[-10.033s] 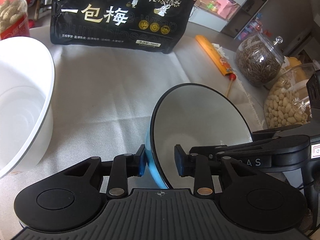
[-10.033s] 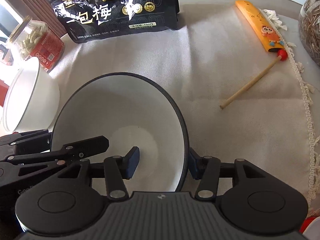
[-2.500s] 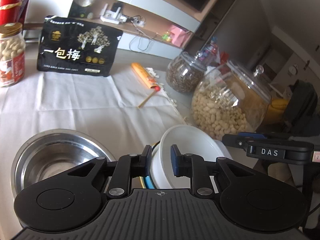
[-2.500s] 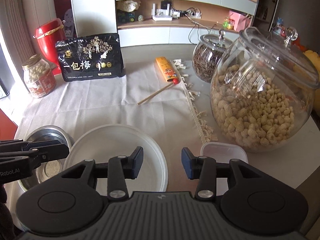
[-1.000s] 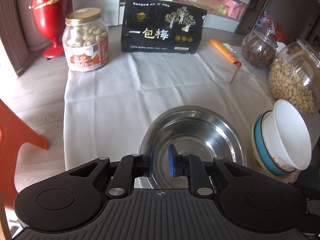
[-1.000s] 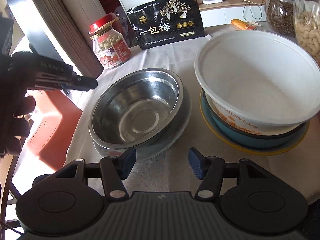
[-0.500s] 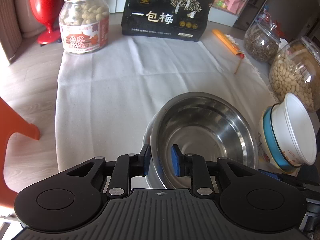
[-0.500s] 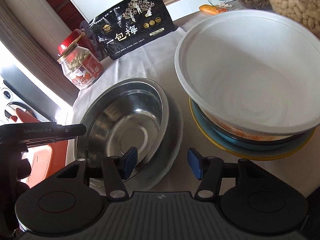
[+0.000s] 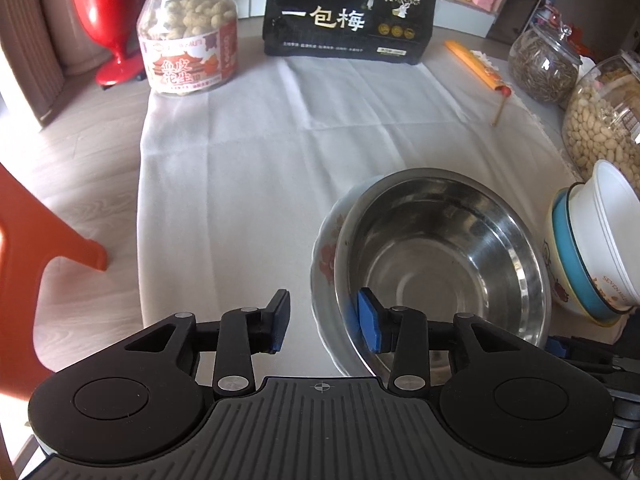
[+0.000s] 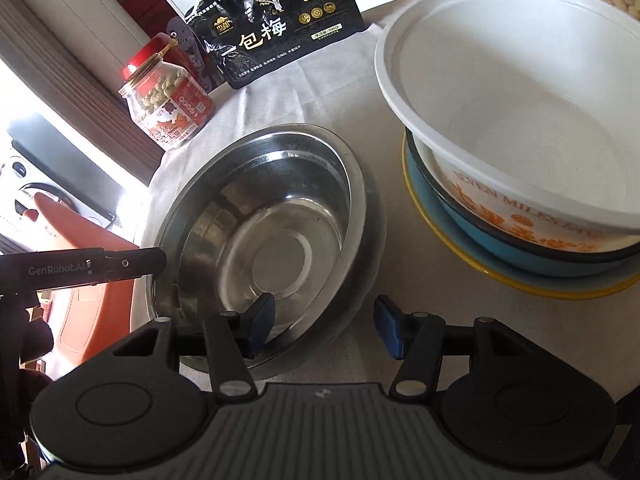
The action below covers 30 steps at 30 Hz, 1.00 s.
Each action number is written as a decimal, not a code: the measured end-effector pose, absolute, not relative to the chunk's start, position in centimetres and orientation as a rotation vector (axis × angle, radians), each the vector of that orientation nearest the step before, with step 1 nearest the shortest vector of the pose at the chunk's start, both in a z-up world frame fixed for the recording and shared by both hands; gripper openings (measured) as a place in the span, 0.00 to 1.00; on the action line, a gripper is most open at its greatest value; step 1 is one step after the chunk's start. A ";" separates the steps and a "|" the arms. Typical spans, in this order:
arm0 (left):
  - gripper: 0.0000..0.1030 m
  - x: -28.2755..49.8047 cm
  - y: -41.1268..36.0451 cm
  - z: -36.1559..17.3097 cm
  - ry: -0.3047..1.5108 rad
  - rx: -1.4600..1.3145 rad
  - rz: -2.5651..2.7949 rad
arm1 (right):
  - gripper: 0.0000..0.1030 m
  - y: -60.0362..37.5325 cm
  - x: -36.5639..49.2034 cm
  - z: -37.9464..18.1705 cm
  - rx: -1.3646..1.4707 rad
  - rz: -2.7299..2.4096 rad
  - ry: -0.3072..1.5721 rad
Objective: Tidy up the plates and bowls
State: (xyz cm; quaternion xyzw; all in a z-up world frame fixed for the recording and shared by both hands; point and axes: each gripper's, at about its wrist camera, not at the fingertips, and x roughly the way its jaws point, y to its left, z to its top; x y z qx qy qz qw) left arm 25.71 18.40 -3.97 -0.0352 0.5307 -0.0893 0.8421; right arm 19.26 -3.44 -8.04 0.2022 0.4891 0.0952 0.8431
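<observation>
A white cloth-covered table [image 9: 256,168] carries, at about 3 o'clock in the left wrist view, a round stainless-steel bowl [image 9: 440,264] nested in a floral-rimmed white plate [image 9: 325,256]. Further toward 3 o'clock sits a white plastic bowl [image 10: 520,112] stacked in a blue bowl [image 10: 520,256] on a yellow-rimmed plate [image 10: 460,268]. The left gripper [image 9: 323,322] is spread wide across the steel bowl's near rim without clamping it, and the right gripper [image 10: 323,326] gapes empty at 6 o'clock.

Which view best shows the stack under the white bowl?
The right wrist view: the white bowl sits close, nested in a blue bowl on a yellow-rimmed plate. The left wrist view squeezes the stack at its right edge.
</observation>
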 end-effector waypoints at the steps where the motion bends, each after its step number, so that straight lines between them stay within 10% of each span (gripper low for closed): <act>1: 0.42 26.1 18.4 -4.4 1.133 -0.086 -0.194 | 0.53 -3.2 19.4 -8.2 0.425 0.203 1.036; 30: 0.25 27.6 18.5 -2.9 1.008 -0.014 -0.089 | 0.53 -1.0 22.6 -7.6 0.342 0.231 1.012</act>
